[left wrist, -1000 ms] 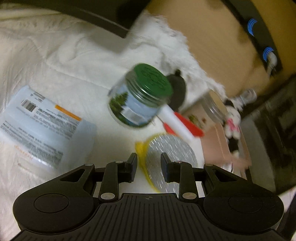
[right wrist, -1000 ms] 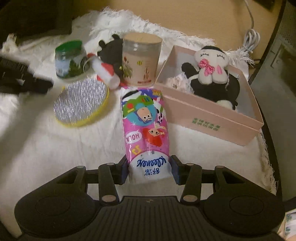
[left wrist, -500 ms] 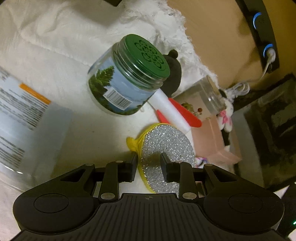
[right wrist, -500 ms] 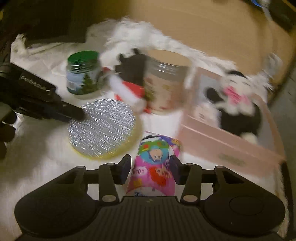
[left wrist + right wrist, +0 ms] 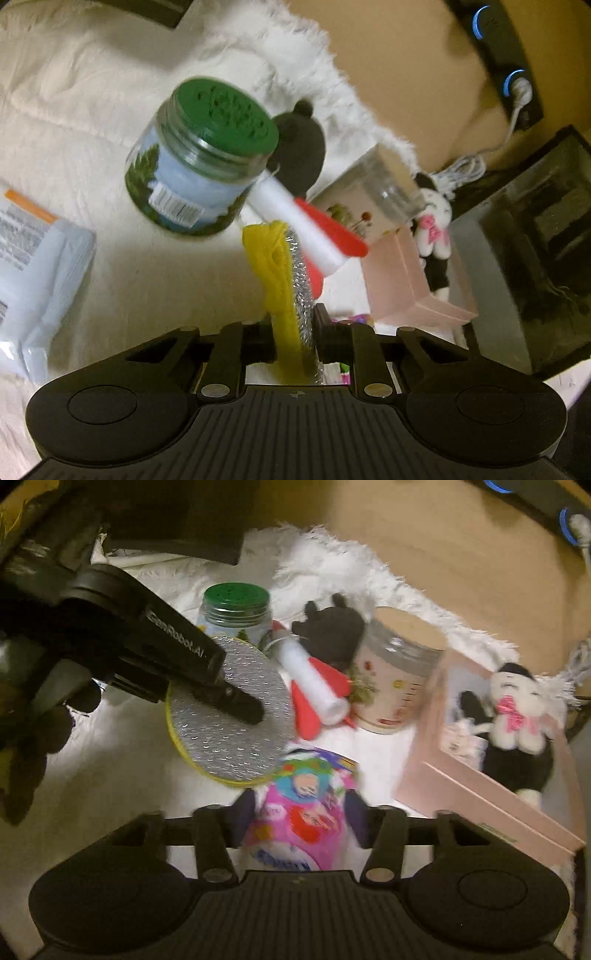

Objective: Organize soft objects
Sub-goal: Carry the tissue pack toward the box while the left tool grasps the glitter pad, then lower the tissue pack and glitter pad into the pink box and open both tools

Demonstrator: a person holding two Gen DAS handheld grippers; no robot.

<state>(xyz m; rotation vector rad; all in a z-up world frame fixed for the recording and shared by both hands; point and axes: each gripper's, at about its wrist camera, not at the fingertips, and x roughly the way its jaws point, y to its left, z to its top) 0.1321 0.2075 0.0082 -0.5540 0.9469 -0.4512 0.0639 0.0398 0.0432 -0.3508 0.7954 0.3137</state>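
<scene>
My left gripper (image 5: 293, 321) is closing on the round silver-and-yellow scouring pad (image 5: 284, 266), whose edge is pinched between the pads and tipped upright. In the right wrist view the left gripper (image 5: 251, 712) reaches across the pad (image 5: 236, 746), one finger lying on its silver face. The jaws of my right gripper (image 5: 301, 806) are opening, with the pink cartoon tissue pack (image 5: 299, 786) lying between the fingers on the white blanket. A pink box (image 5: 491, 794) at the right holds a black-and-white plush toy (image 5: 517, 716).
Behind the pad stand a green-lidded jar (image 5: 199, 162), a beige-lidded jar (image 5: 395, 672), a red-and-white soft toy (image 5: 317, 690) and a black plush (image 5: 332, 631). A wet-wipes pack (image 5: 33, 251) lies at the left. The fringed blanket edge and bare floor lie beyond.
The left gripper slid onto the scouring pad, closed on its edge and tipped it up. The right gripper swung left with the tissue pack and its fingers have spread apart.
</scene>
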